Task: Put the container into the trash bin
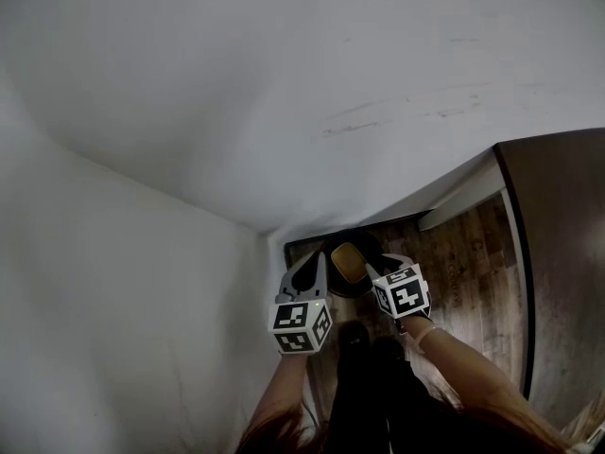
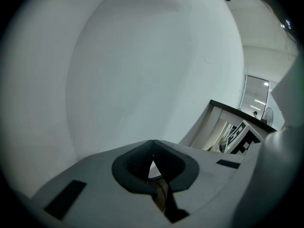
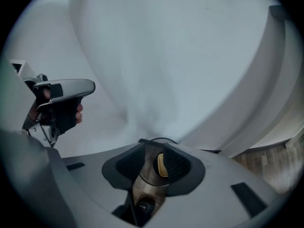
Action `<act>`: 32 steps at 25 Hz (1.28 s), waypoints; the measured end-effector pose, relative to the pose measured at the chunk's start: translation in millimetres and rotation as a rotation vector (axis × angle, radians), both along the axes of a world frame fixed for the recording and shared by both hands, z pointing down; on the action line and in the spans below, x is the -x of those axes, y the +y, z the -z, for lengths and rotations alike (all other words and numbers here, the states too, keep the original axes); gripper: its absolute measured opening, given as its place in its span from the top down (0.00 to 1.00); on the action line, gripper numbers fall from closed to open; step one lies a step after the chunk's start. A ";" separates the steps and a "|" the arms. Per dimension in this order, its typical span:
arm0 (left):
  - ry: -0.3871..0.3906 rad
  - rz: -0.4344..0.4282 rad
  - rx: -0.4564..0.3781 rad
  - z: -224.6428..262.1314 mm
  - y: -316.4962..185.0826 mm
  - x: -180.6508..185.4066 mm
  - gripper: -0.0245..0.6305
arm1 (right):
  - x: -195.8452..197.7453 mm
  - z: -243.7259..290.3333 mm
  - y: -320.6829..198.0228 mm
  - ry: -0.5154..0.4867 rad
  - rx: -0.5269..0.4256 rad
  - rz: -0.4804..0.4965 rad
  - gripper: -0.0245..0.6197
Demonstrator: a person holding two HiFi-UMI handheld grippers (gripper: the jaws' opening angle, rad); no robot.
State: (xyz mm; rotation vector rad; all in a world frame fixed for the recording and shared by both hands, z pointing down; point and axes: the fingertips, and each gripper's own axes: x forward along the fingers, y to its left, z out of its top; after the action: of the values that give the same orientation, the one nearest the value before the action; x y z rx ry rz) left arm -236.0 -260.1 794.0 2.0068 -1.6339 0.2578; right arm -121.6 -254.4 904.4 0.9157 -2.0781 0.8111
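Head view: your container [image 1: 348,262] looks already inside the trash bin [image 1: 371,247]; right gripper [image 1: 386,264] gapes, left gripper [image 1: 319,257] pinched together, both empty.

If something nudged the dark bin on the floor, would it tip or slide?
Probably slide: the bin stands on a smooth-looking wooden floor. It is likely light, since only a yellowish container shows inside. The wall close behind it should stop it quickly.

Near rim of the dark round trash bin [image 1: 371,250] is hidden behind the left gripper [image 1: 315,261] and right gripper [image 1: 388,265]. The tan flat container [image 1: 348,261] at its mouth is too small to identify. In the right gripper view only a sliver of it [image 3: 161,165] shows past a pad. The bare forearms [image 1: 473,367] are cut off at the bottom edge.
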 end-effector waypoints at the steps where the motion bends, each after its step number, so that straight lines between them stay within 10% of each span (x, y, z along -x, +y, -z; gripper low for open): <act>1: -0.005 -0.002 -0.007 5.5 0.7 -2.7 0.93 | -1.8 6.4 -0.6 -0.006 -0.015 0.003 0.77; 32: -0.060 -0.049 -0.122 218.7 36.3 -91.6 0.93 | -64.4 250.7 26.2 -0.148 -0.335 0.020 0.90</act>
State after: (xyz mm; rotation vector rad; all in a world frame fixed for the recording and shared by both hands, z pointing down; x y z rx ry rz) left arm -144.4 -223.7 575.3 2.1511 -1.6749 0.2442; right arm -57.2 -228.2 653.8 1.0344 -2.3956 0.5412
